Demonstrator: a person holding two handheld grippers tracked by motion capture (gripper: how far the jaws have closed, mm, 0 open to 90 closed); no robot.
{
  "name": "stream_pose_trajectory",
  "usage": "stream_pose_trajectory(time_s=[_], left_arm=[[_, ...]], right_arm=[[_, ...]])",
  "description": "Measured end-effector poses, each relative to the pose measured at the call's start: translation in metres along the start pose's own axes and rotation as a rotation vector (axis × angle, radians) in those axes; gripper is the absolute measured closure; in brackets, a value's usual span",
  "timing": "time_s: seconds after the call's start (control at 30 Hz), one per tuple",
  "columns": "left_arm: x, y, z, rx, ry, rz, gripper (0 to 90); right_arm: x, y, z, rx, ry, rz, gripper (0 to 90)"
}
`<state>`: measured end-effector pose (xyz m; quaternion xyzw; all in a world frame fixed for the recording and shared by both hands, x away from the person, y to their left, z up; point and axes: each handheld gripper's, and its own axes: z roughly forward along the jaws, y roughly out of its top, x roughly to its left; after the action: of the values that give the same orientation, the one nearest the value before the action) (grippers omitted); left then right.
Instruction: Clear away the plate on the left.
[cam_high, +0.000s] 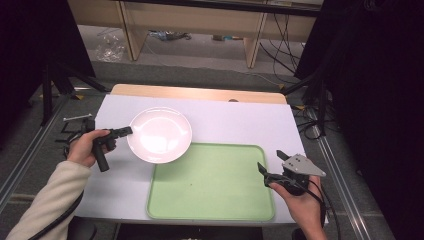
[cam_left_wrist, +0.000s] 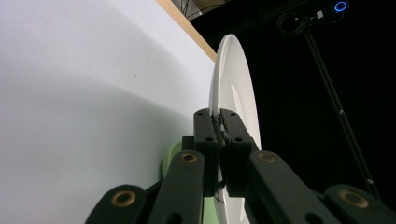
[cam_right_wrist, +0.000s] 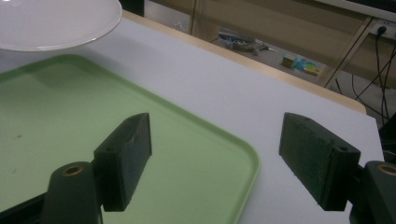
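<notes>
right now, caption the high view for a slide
Left gripper pinches the rim of a white plate by a green tray; right gripper waits open.

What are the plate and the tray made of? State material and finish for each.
White plate: glossy, likely glazed ceramic or melamine; its thin rim catches highlights where the left gripper clamps it. Green tray: probably moulded plastic, matte to satin, judging by its rounded raised lip, uniform colour and dull sheen.
</notes>
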<state>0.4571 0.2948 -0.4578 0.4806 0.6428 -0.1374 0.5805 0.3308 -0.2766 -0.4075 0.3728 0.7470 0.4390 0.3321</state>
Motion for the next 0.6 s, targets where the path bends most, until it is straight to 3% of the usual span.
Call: stream_pose_trajectory(time_s=[0.17,0.2,0.43,0.6], left_arm=[[-0.001,-0.001,0.002,0.006,-0.005,0.001,86.5],[-0.001,-0.002,0.004,-0.011,-0.027,-0.001,86.5],[-0.004,-0.003,0.006,0.016,-0.008,0.001,86.4],[-0.005,-0.006,0.011,0.011,-0.032,0.004,86.4]], right_arm=[[0.000,0.000,0.000,-0.001,0.000,-0.001,26.2],[0.000,0.000,0.000,0.000,0.000,-0.001,26.2],[0.000,0.000,0.000,-0.001,0.000,0.000,26.2],[0.000,0.000,0.000,-0.001,0.000,0.002,26.2]])
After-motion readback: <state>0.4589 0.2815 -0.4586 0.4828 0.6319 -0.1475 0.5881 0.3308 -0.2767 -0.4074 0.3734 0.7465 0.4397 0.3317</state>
